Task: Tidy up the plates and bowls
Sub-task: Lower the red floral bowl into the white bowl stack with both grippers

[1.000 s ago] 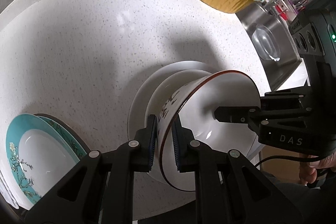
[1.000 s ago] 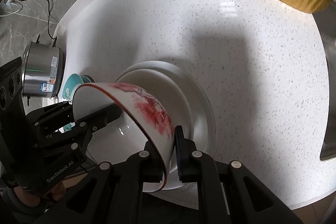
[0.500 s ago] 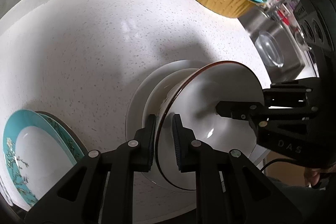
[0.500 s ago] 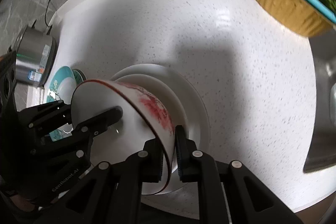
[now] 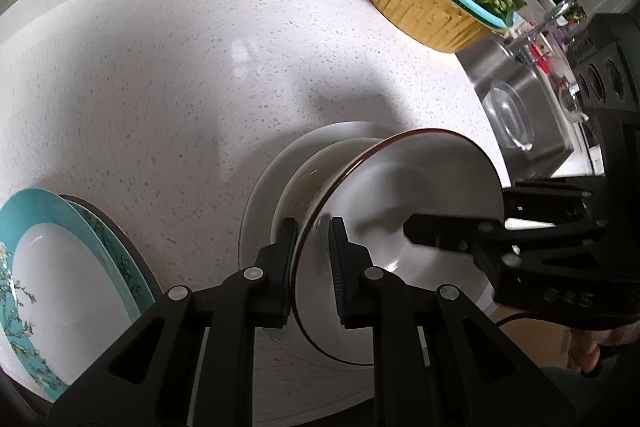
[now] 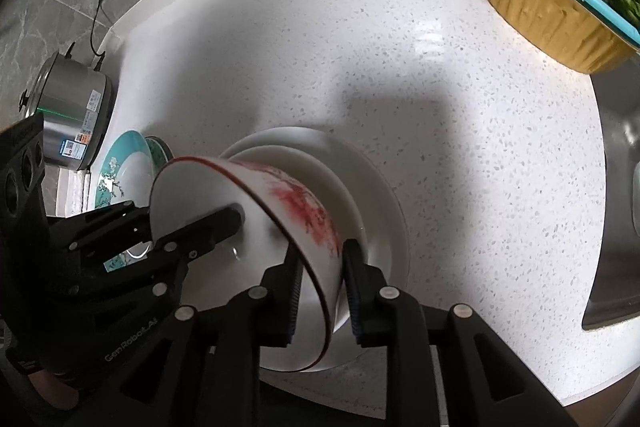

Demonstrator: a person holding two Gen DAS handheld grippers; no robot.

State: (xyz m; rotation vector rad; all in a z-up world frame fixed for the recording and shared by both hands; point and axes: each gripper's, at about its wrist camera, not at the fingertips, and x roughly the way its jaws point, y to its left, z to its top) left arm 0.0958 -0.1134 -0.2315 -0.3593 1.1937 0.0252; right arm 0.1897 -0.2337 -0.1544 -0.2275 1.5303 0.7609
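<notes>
Was nesting the red-rimmed bowl [image 6: 256,223] into the white bowl [image 6: 340,195] stacked on the white plate [image 6: 384,203] on the counter [image 6: 360,47]. Left tongs [image 5: 314,259] pinched its rim; right tongs [image 6: 320,283] had just been spreading, rim between them. Next call: free the left side without tipping it.

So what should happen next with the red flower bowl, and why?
Probably open the left gripper's fingers too. The red flower bowl already leans inside the white bowl on the white plate. The right gripper's fingers have just been opening, with the rim loose between them.
</notes>
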